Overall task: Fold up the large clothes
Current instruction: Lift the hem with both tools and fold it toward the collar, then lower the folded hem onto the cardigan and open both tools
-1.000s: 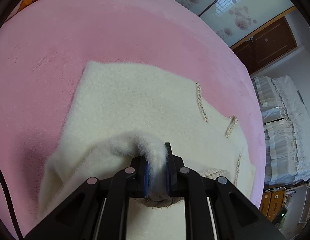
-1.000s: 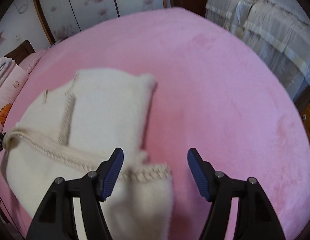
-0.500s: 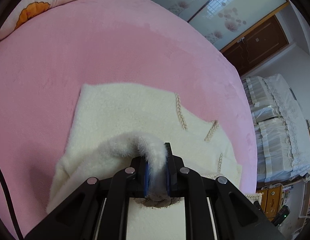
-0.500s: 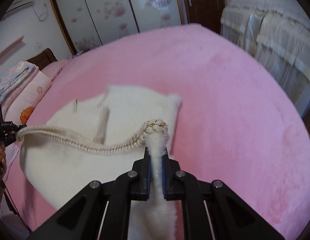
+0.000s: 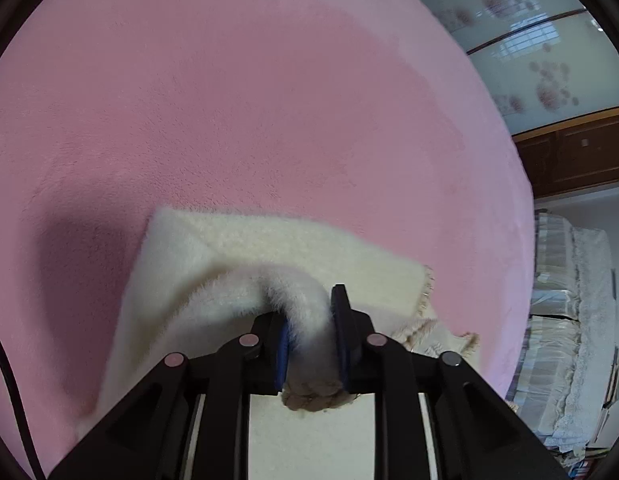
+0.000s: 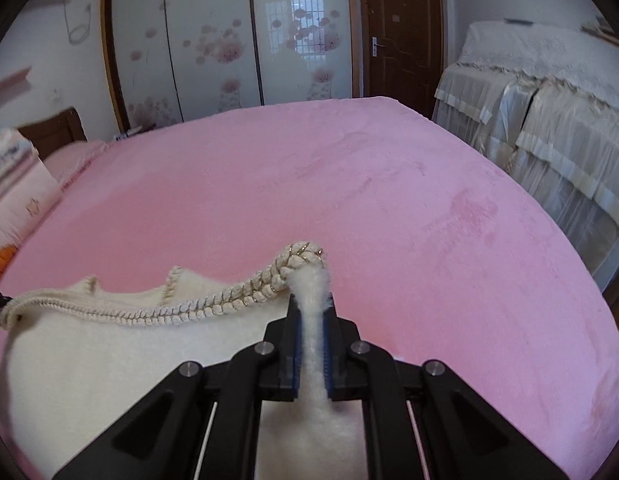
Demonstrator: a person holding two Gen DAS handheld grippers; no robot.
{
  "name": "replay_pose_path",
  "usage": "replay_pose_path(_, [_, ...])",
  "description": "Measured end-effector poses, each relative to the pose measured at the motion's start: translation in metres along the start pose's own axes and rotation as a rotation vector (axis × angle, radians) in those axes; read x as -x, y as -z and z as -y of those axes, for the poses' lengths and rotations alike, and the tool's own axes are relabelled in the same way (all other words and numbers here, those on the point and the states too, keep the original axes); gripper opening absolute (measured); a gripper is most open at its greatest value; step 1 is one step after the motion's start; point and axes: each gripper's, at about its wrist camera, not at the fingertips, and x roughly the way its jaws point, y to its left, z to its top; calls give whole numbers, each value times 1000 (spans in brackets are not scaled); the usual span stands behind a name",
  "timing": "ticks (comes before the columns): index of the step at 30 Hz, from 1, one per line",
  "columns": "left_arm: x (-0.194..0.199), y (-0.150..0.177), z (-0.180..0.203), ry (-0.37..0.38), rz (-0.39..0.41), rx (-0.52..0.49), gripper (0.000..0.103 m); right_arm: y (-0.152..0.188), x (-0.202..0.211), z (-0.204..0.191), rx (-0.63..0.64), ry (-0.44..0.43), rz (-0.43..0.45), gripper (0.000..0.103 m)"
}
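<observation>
Lifted higher: fluffy cream sweater (image 5: 237,264)

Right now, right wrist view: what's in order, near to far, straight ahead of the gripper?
Right hand-held gripper shut on the cream garment → braided trim → pink bedspread → sliding wardrobe doors.

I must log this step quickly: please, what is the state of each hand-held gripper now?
Left hand-held gripper: closed, holding the cream fleece garment.
Right hand-held gripper: closed, holding the same garment at its braided edge.
</observation>
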Motion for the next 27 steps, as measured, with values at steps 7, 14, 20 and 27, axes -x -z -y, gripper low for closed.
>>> replay_pose_path(7, [-15,-18,-4,33,-122,25,25,18,-42,11,-50,67,-133,21])
replay_pose_path(14, [11,-21,25,141,-128,-65,65,20,-37,11,-70,51,-118,45])
replay_pose_path(20, [27,-20,43,-5,5,-227,78,19,-30,9,-80,6,-123,45])
replay_pose_path(27, [0,-15,34,-182,28,-394,77,12,-17,27,-115,-64,-138,45])
